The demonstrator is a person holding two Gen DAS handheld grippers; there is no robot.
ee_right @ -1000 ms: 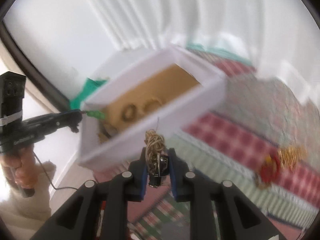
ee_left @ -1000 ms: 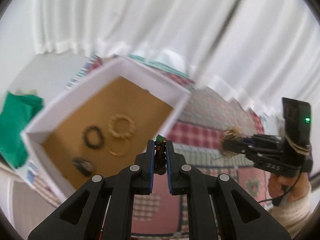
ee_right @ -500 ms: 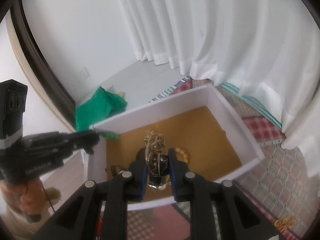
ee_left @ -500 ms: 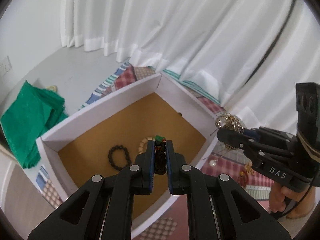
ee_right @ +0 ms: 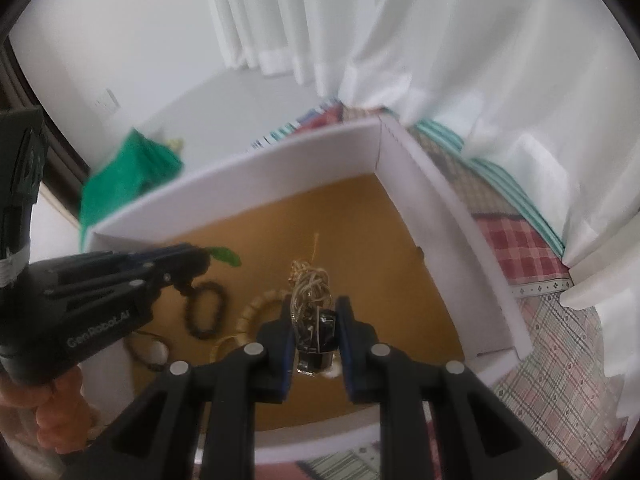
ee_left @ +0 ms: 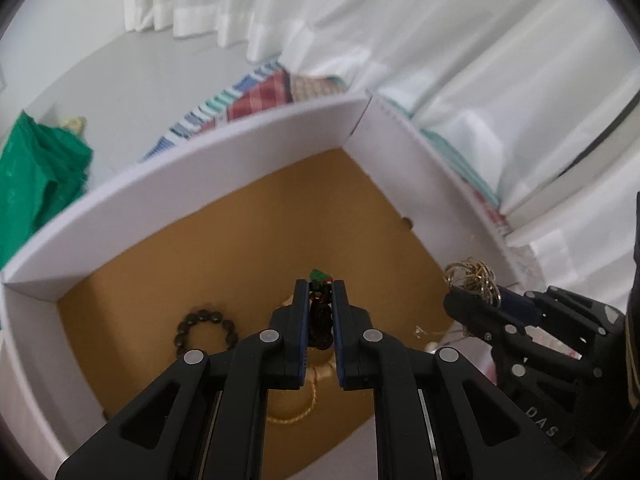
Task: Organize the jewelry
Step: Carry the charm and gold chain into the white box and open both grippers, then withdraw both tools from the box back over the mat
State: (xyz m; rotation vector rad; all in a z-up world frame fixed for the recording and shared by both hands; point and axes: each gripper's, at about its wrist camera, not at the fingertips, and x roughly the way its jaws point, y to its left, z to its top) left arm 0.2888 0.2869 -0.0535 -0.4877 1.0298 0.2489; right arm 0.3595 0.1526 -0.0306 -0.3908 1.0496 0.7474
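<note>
The left claw (ee_left: pixel 320 304) is nearly closed and pinches a dark bead piece with a green tip (ee_left: pixel 319 275) between its two fingers. It hangs over the white box (ee_left: pixel 224 148), which has a brown floor inside. The right claw (ee_right: pixel 316 320) is also nearly closed and holds a tangle of thin gold chain (ee_right: pixel 310 286) with a small dark part under it. It too hangs over the box, a bit nearer the box's right wall.

Down on the brown floor lies a dark bead bracelet (ee_left: pixel 207 328), near the left wall of the box. Just beside it is a pale bead bracelet (ee_right: pixel 256 308), and a thin gold ring (ee_right: pixel 224 346) lies touching that one or very close, I cannot tell which. Another dark piece with a pale stone (ee_right: pixel 154 350) lies by the near left corner of the box.

The box sits on a patchwork cloth (ee_right: pixel 532 256) with red checks and green stripes. White curtains (ee_left: pixel 400 32) hang behind the box and fall onto the cloth at the far and right edges. A green bag (ee_left: pixel 36 176) lies on the pale floor off to the left of the box. A person's hand (ee_right: pixel 56 412) grips the handle of the left claw
</note>
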